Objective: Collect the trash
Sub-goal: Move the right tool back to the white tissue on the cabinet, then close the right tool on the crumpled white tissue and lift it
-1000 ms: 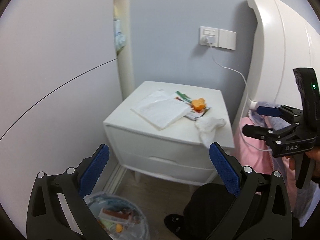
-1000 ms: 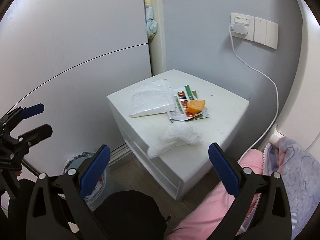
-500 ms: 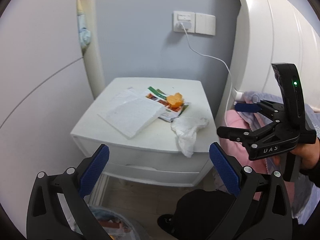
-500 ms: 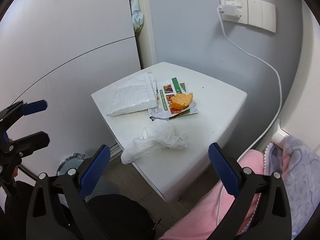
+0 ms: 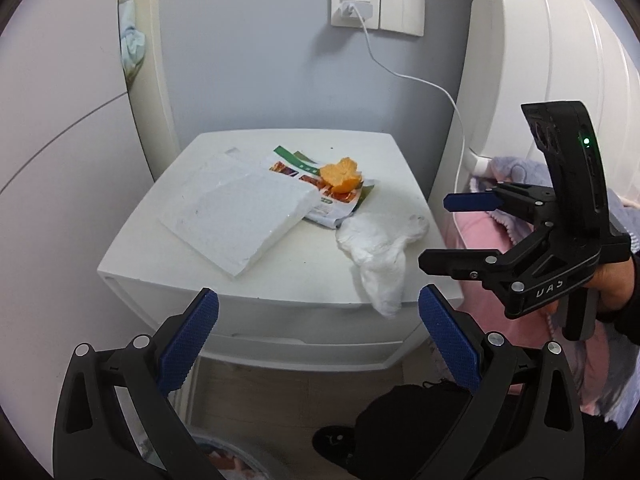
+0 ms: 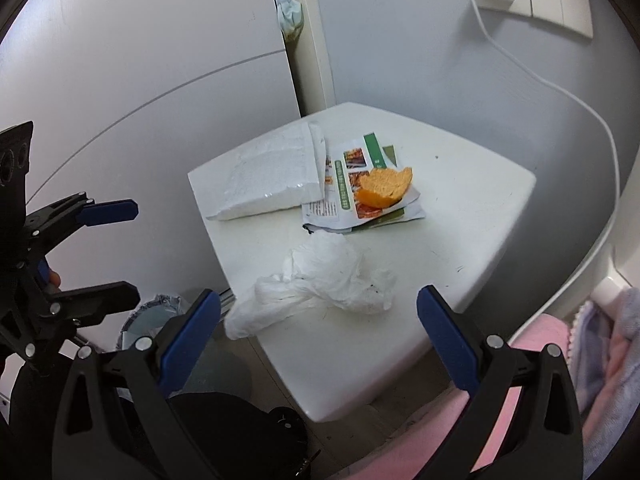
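Tissue (image 6: 324, 280), crumpled and drooping off the nightstand's (image 6: 472, 216) near edge, sits nearest the right gripper (image 6: 318, 330), both it and the left gripper (image 5: 318, 340) spread wide and empty, so pinching the thick middle looks wisest.

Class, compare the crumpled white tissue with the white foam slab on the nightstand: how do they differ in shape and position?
The tissue is soft, crumpled and irregular; the foam slab is a flat block with straight edges. The tissue droops over the nightstand's near edge; the foam slab lies wholly on top. The foam slab overlaps the printed leaflet; whether the tissue touches it is unclear. Both are white and ungripped.
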{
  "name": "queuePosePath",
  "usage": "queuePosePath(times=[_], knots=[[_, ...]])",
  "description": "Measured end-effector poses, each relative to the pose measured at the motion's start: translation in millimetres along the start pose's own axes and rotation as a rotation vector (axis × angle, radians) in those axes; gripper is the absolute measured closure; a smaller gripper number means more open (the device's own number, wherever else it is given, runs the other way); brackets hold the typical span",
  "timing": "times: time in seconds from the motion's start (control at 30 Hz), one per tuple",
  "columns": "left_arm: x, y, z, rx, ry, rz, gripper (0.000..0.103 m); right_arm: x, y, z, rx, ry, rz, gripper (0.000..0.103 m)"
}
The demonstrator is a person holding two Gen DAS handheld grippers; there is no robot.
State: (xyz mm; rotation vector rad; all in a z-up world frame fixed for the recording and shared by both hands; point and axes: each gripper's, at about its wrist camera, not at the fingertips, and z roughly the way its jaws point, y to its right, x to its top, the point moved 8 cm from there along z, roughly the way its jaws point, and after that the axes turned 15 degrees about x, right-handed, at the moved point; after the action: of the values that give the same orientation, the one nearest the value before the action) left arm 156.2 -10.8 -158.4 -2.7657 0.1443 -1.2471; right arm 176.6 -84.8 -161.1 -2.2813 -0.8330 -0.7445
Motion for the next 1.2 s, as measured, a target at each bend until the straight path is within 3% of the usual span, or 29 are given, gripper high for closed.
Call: queuePosePath(times=[0.2, 0.27, 0.3, 0.5, 0.57, 0.63, 0.83, 1.2], knots=[[-0.9, -1.2, 16.9, -0.060, -0.020, -0.008, 0.006, 1.9, 0.0, 16.8, -0.008, -0.016, -0.012, 0.008], [-1.6, -0.4, 22.8, -0.077, -0.028, -0.009, 0.006, 1.2, 0.6, 21.3, -0.006, -0.024, -0.016, 0.020], [-2.0, -0.4, 25.2, -0.080, -0.030, -0.009, 0.006, 0.1, 1.3, 24.5, -0.010, -0.034, -0.017, 0.031], [-8.5, -3.0, 36.0, -0.090, -0.050, -0.019, 0.006, -5.2, 6.9, 31.8, -0.032, -0.047, -0.019, 0.033], [-10.3, -3.5, 37.7, -0.091, -0.053, -0.017, 0.006, -4.5, 6.0, 32.7, -0.039, -0.046, -0.030, 0.039], [-12.1, -3.9, 39.0, -0.089, -0.056, -0.020, 0.006, -3.3, 6.5, 33.2, -0.043, -0.045, -0.037, 0.057], [-11.6, -5.2, 37.1, -0.082, -0.055, -0.030, 0.006, 0.1, 8.5, 31.5, -0.048, -0.030, -0.042, 0.086], [-2.7, -14.5, 11.4, -0.047, -0.018, -0.051, 0.006, 10.8, -1.7, 0.6, -0.024, 0.035, -0.026, 0.091]])
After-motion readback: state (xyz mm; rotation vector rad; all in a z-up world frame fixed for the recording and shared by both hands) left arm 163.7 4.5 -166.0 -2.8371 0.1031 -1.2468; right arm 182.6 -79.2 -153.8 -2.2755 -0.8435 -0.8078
